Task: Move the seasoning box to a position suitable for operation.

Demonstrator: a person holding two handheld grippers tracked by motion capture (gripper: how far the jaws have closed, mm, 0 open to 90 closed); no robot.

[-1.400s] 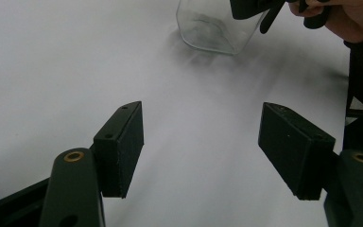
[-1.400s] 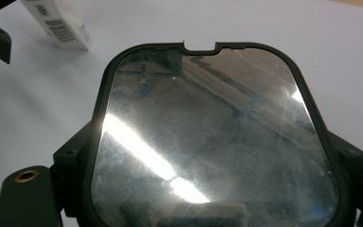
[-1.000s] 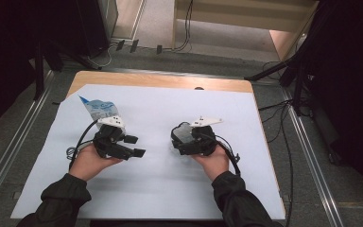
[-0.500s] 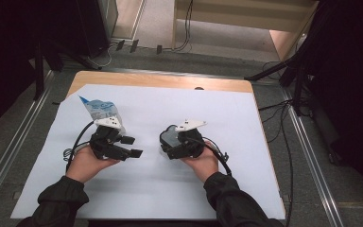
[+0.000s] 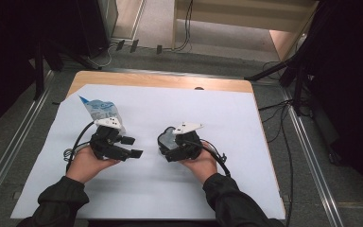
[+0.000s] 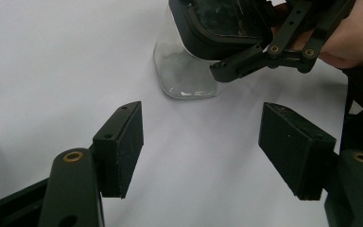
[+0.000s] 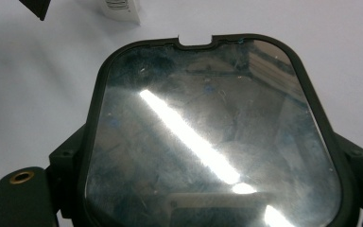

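A: Nearest the person, both forearms are coming in over the white surface [image 5: 246, 142]. The left tool [image 6: 201, 146] is standing wide open, nothing between its pads, jaws pointing toward the other hand.

B: And the right tool [image 5: 170, 147]?

A: It is gripping a clear container with a dark-rimmed lid [image 7: 212, 137]. In the right gripper view the lid is sitting between the jaws, one at each long side of the rim. In the left gripper view the clear body [image 6: 182, 78] is hanging below the lid and resting on, or just above, the surface; I cannot tell which.

B: Handling judgement?

A: Probably light and stiff: thin clear walls, seemingly empty. The walls look smooth, so likely slippery; the rim is the better hold, since it is thicker and gives the pads an edge. The lid is scuffed and glossy, so I am treating it as scratch-prone rather than fragile.

B: Farther out?

A: A blue-and-white pouch [image 5: 99, 109] is lying beyond the left hand, near the surface's far left corner, well apart from the container.
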